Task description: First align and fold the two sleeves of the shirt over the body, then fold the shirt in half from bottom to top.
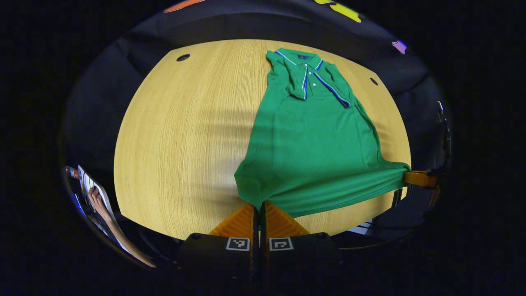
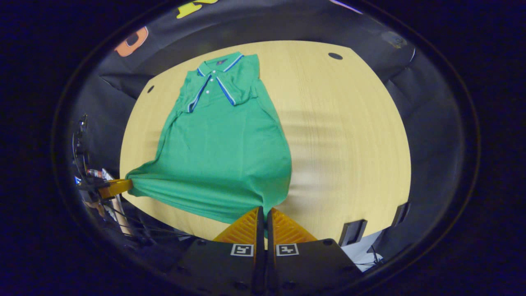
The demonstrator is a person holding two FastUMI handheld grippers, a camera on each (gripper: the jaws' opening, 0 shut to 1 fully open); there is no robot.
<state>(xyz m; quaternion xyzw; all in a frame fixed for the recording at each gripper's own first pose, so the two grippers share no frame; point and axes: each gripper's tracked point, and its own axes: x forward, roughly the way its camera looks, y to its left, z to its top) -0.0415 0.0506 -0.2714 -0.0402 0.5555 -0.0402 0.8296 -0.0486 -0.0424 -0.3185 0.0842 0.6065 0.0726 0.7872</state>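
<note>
- Left tongs [image 1: 261, 207], nearest in the left gripper view, are pressed together on the hem corner of the green shirt [image 1: 312, 139], with cloth pinched between both fingers.
- Farther off in that view, the right tongs [image 1: 411, 177] hold the opposite hem corner, and the hem is drawn taut between the two.
- Beyond them the shirt lies flat on the wooden surface [image 1: 185, 135], collar at the far end, both sleeves [image 1: 296, 80] already folded over the chest.
- Right tongs [image 2: 263, 216], nearest in the right gripper view, are likewise closed on their hem corner.
- Thin, soft knit like this should be light and limp; it will likely sag between grips, so holding both hem corners suits carrying the bottom up to the collar [image 2: 220, 63].
</note>
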